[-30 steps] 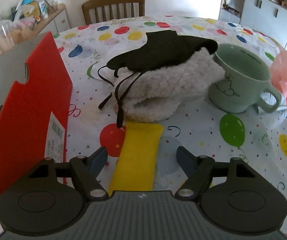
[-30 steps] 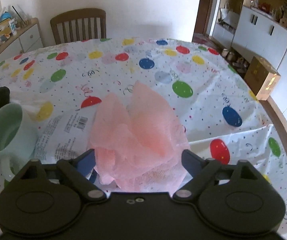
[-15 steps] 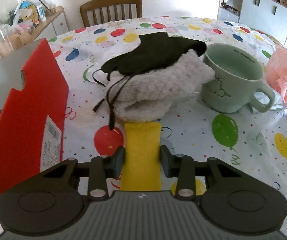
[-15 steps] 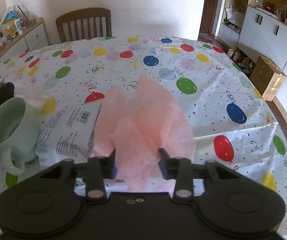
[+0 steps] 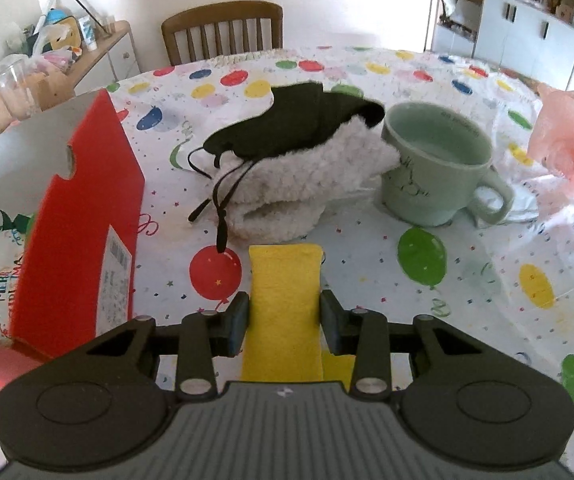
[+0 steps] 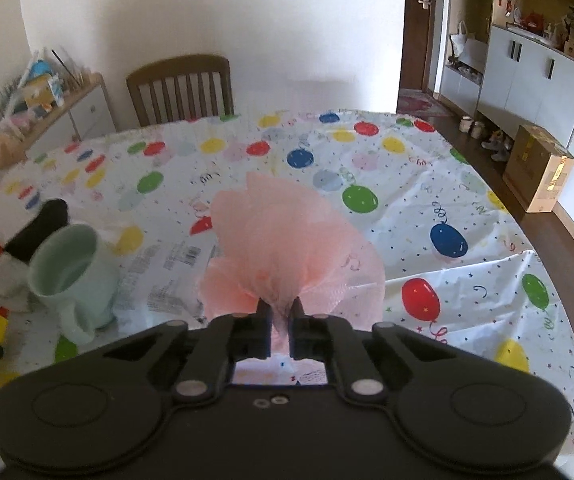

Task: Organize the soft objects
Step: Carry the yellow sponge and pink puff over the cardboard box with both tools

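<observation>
The left hand-held gripper [image 5: 285, 322] grasps a yellow cloth [image 5: 285, 300] at lower centre of its frame. Beyond it a white fleece [image 5: 307, 184] topped by a black fabric [image 5: 295, 126] touches a green mug [image 5: 435, 168]; a red box [image 5: 87, 220] stands left. The right hand-held gripper [image 6: 280, 322] is clenched on a pink mesh puff [image 6: 287, 252] at centre frame, above the balloon-patterned surface [image 6: 447, 200].
</observation>
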